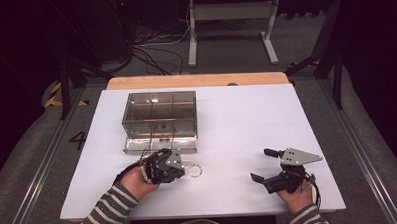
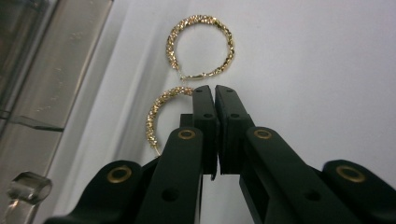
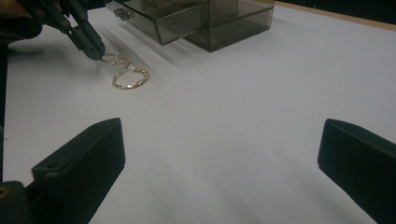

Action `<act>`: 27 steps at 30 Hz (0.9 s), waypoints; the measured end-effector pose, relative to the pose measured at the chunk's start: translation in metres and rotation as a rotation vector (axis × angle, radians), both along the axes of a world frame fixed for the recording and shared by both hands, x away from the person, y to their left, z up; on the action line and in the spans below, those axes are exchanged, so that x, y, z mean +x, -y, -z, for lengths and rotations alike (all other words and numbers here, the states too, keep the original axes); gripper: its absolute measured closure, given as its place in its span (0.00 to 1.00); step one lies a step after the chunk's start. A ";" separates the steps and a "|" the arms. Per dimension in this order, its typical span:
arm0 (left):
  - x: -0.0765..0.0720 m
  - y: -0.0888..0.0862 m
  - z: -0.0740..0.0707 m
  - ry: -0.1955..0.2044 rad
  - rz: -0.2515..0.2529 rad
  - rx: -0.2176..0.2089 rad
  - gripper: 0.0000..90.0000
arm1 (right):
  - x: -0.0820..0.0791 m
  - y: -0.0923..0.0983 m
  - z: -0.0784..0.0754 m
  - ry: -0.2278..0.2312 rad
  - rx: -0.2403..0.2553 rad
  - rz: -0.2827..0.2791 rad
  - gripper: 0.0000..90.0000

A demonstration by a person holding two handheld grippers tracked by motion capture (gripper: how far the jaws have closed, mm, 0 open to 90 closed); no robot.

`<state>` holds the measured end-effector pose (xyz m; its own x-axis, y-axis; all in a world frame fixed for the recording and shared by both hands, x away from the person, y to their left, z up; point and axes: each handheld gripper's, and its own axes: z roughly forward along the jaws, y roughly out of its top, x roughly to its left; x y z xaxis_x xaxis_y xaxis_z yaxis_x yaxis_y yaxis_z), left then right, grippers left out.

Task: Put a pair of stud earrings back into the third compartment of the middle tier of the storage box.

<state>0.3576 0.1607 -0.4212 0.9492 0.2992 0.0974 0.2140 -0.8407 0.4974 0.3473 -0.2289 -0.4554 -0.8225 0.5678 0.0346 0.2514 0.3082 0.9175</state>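
Two gold hoop earrings lie on the white table just in front of the clear box. In the left gripper view, the far earring (image 2: 201,46) lies free. The near earring (image 2: 161,109) curves in under the tips of my left gripper (image 2: 215,88), whose jaws are pressed together on its rim. From above, the left gripper (image 1: 184,168) points right at the earrings (image 1: 195,169). My right gripper (image 1: 259,164) rests near the table's front right, jaws wide apart. The right gripper (image 3: 224,154) has nothing between its jaws, and the earrings (image 3: 130,77) lie far ahead of it.
A smoky clear organiser box (image 1: 159,113) stands at the back left of the white table (image 1: 246,115), its bottom drawer (image 1: 160,143) pulled out toward me. The drawer's clear knob (image 2: 28,186) is close beside the left gripper. A wooden strip (image 1: 198,80) edges the far side.
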 end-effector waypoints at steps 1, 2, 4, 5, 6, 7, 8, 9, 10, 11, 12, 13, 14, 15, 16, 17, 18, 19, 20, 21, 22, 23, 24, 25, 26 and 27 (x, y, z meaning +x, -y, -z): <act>0.000 -0.001 -0.002 0.009 0.002 0.000 0.98 | 0.000 0.000 0.000 0.000 0.000 0.000 0.02; -0.001 -0.002 -0.004 0.017 -0.002 -0.009 0.98 | 0.000 0.000 0.000 0.001 -0.002 0.000 0.02; -0.001 -0.004 -0.008 0.026 -0.007 -0.018 0.98 | 0.000 -0.001 0.000 0.000 -0.004 0.000 0.02; -0.001 -0.006 -0.009 0.028 -0.011 -0.026 0.98 | 0.000 -0.001 0.000 0.000 -0.005 0.000 0.02; -0.001 -0.007 -0.011 0.027 -0.010 -0.029 0.98 | 0.000 -0.001 0.000 0.000 -0.005 0.000 0.02; -0.001 -0.008 -0.012 0.029 -0.013 -0.034 0.98 | 0.000 -0.001 0.000 0.000 -0.005 0.000 0.02; -0.001 -0.009 -0.014 0.029 -0.014 -0.039 0.98 | 0.000 -0.001 0.000 0.000 -0.005 0.000 0.02; -0.001 -0.009 -0.015 0.035 -0.012 -0.043 0.98 | 0.000 -0.001 0.000 0.000 -0.005 0.000 0.02; -0.002 -0.010 -0.017 0.036 -0.015 -0.046 0.98 | 0.000 -0.001 0.000 0.000 -0.006 0.001 0.02; -0.002 -0.010 -0.018 0.038 -0.015 -0.049 0.98 | 0.000 -0.001 0.000 0.000 -0.006 0.001 0.02; -0.002 -0.010 -0.019 0.043 -0.012 -0.055 0.98 | 0.000 -0.001 0.000 0.000 -0.006 0.001 0.02; -0.002 -0.010 -0.020 0.047 -0.013 -0.061 0.98 | 0.000 -0.001 0.000 0.000 -0.006 0.000 0.02; -0.002 -0.011 -0.021 0.049 -0.012 -0.058 0.98 | 0.000 -0.001 0.000 -0.001 -0.007 0.000 0.02; -0.003 -0.011 -0.022 0.050 -0.013 -0.060 0.98 | 0.000 -0.001 0.000 0.000 -0.007 0.000 0.02; -0.003 -0.010 -0.023 0.052 -0.013 -0.060 0.98 | 0.000 -0.001 0.000 -0.001 -0.008 0.000 0.02; -0.003 -0.010 -0.024 0.055 -0.014 -0.062 0.98 | 0.000 -0.001 0.000 0.000 -0.008 0.000 0.02; -0.004 -0.010 -0.025 0.057 -0.012 -0.063 0.98 | 0.000 -0.001 0.000 -0.001 -0.008 0.000 0.02; -0.004 -0.010 -0.025 0.058 -0.013 -0.067 0.98 | 0.000 -0.001 0.000 0.000 -0.008 0.000 0.02; -0.003 -0.010 -0.026 0.062 -0.009 -0.067 0.98 | 0.000 -0.001 0.000 -0.001 -0.008 0.000 0.02; -0.004 -0.010 -0.027 0.065 -0.012 -0.072 0.98 | 0.000 -0.001 0.000 0.000 -0.008 0.000 0.02; -0.003 -0.011 -0.028 0.060 -0.012 -0.074 0.98 | 0.000 -0.001 0.000 0.000 -0.008 0.000 0.02; -0.003 -0.011 -0.029 0.066 -0.007 -0.077 0.98 | 0.000 -0.001 0.000 -0.001 -0.009 0.000 0.02; -0.003 -0.011 -0.030 0.067 -0.011 -0.079 0.98 | 0.000 -0.001 0.000 -0.002 -0.009 0.001 0.02; -0.003 -0.011 -0.031 0.065 -0.014 -0.080 0.98 | 0.000 -0.001 0.000 -0.001 -0.009 0.001 0.02; -0.003 -0.011 -0.032 0.068 -0.013 -0.085 0.98 | 0.000 -0.001 0.000 -0.001 -0.009 0.001 0.02; -0.003 -0.011 -0.033 0.071 -0.010 -0.085 0.98 | 0.000 -0.001 0.000 -0.001 -0.009 0.001 0.02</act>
<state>0.3549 0.1715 -0.3884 0.9378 0.3188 0.1377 0.1842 -0.7927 0.5812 0.3474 -0.2279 -0.4556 -0.8220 0.5687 0.0304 0.2528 0.3166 0.9143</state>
